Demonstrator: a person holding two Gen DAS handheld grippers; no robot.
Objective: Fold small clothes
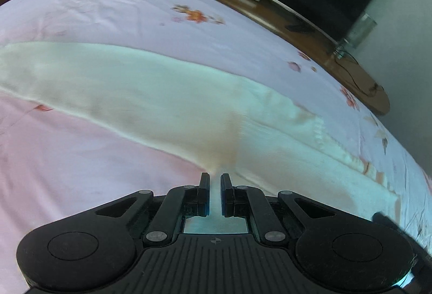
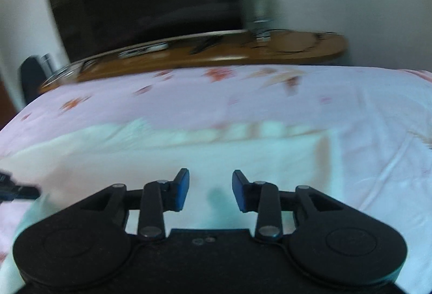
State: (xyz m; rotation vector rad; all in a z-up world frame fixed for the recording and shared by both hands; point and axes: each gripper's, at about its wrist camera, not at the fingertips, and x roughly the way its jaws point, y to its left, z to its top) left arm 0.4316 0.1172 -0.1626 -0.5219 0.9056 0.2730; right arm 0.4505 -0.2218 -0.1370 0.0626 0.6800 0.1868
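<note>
Plainly, a pale cream garment (image 1: 151,94) lies spread on a bed (image 1: 81,164) covered by a pink sheet with scattered orange-red flower prints (image 1: 195,14). In the left wrist view the cloth runs as a long band from the bed's left edge toward its right side, where it widens into a ribbed, knitted section (image 1: 310,148) with a striped hem showing light green and pinkish bars. A faint brownish crease or shadow marks the cloth just ahead of the left gripper (image 1: 215,178). That gripper's jaws stand nearly together, only a narrow slit between them, and a pinch of the cream fabric rises into that slit; blur keeps me from saying for certain that the pads press it, though the cloth puckers toward them. In the right wrist view the right gripper (image 2: 210,186) hovers over the same garment (image 2: 162,159), its blue-padded jaws clearly apart with nothing between them, the flat cloth showing through the gap. The striped hem (image 2: 243,132) lies along the garment's far edge, toward the bed's far side. Beyond the bed stands a brown wooden table (image 2: 297,51) with a dark television (image 2: 135,2) on it.
</note>
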